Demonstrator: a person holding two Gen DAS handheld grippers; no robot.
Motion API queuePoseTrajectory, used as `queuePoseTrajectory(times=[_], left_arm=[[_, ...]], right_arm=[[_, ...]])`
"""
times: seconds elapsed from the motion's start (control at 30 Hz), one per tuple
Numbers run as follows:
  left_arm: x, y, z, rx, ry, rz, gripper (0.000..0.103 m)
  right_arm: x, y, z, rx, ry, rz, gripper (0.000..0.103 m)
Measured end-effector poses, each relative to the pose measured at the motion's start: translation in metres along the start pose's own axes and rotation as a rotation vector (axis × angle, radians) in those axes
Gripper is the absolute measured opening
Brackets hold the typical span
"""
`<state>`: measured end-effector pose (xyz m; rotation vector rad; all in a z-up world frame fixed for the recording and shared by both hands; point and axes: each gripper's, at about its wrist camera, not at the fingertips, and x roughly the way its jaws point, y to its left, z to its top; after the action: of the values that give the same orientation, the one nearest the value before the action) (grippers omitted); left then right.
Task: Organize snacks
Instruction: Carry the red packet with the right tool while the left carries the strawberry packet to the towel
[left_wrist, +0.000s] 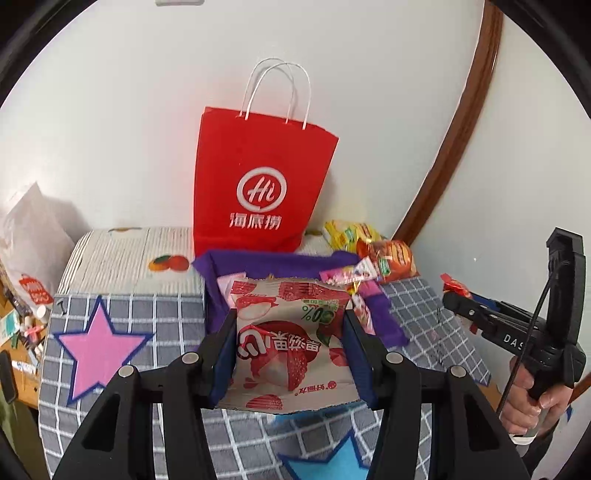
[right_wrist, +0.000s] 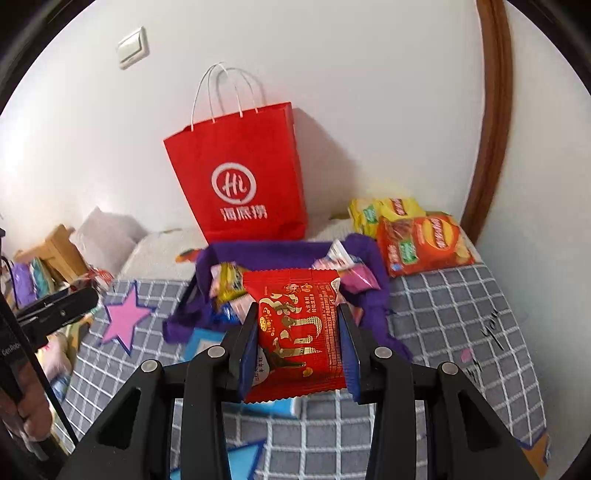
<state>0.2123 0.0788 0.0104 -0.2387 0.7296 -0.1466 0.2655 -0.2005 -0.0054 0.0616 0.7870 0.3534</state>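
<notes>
A white lychee-print snack packet (left_wrist: 291, 332) sat clamped in the left gripper (left_wrist: 291, 347) and a red packet (right_wrist: 299, 332) in the right gripper (right_wrist: 299, 343), both before the red paper bag (left_wrist: 264, 181).

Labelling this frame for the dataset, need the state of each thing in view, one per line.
left gripper: shut on strawberry snack packet, lifted
right gripper: shut on red snack packet, lifted
red paper bag: upright against wall, handles up
purple cloth bin: open, holds small snacks
chip bags: lying flat, sealed
</notes>
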Motion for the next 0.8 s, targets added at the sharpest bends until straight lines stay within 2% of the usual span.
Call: queuePoseTrajectory(times=[0.2,0.5,0.7,0.8], left_arm=[[0.019,-0.001,0.028,-0.009,-0.02,-0.016,0.051],[0.061,0.005,0.055,-0.062,-0.007,-0.023,0.051],[0.089,0.021,0.054,-0.096,0.026,-0.02,0.051],[0.102,0.03,0.052,-0.112,0.054,-0.014,0.051]], right_arm=[[0.015,0.002,0.035,0.0,-0.025,0.022,0.039],[0.051,0.012,0.074,-0.027,-0.024,0.046,0.039],[0.092,0.011,0.073,-0.032,0.023,0.066,0.039],[0.119,0.006,0.069,-0.037,0.085,0.06,0.039]])
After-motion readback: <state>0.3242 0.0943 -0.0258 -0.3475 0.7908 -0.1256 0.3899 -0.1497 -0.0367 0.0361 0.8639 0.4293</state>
